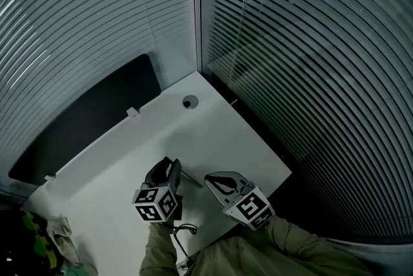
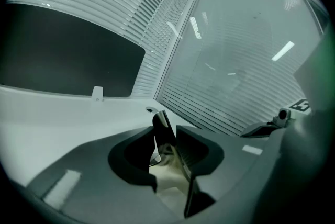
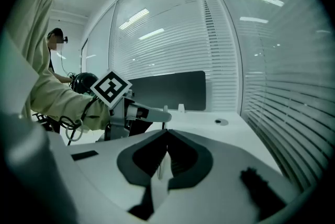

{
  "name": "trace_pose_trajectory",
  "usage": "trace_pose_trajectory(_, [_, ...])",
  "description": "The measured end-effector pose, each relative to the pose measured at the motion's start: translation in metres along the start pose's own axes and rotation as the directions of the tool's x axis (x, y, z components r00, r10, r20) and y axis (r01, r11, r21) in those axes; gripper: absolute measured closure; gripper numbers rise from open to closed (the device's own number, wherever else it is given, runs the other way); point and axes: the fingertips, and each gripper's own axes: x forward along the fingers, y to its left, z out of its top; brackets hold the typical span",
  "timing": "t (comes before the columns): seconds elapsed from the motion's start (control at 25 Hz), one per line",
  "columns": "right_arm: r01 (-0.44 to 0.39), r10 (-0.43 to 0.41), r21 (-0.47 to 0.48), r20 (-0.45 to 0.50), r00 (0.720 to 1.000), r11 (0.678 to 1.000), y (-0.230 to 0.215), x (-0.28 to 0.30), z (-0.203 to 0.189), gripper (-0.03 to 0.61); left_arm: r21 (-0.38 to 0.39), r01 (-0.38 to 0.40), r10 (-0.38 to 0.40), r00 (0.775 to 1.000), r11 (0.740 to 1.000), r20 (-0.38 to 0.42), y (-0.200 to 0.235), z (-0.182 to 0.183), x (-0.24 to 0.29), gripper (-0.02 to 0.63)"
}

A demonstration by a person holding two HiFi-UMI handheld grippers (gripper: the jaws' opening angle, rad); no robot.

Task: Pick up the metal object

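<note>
The left gripper (image 2: 168, 133) pinches the metal object (image 2: 160, 121) thinly near the worktop's (image 1: 213, 133) front edge, so it could slip; the right gripper (image 3: 166, 138) is pressed together.

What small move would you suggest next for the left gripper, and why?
Probably lift the left gripper slightly: its jaws look closed on the thin dark metal strip over the white table, while the right gripper is shut and empty.
</note>
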Motion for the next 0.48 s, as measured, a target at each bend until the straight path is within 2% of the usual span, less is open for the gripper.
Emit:
trace_pose_trajectory(0.2, [-0.028,0.027,-0.021,-0.036,0.999,0.999,0.001,0.017,-0.006,0.574,0.136,0.022,-0.022,1.0,0.991,-0.001,-0.019,0.007,-0.001,0.495])
trace_pose_trajectory(0.48, [-0.046,0.044,-0.033,-0.043,0.998,0.998,0.003,0.025,-0.004,0.574,0.339,0.031,-0.027,0.999,0.94,-0.016,-0.042,0.009,-0.01,0.5])
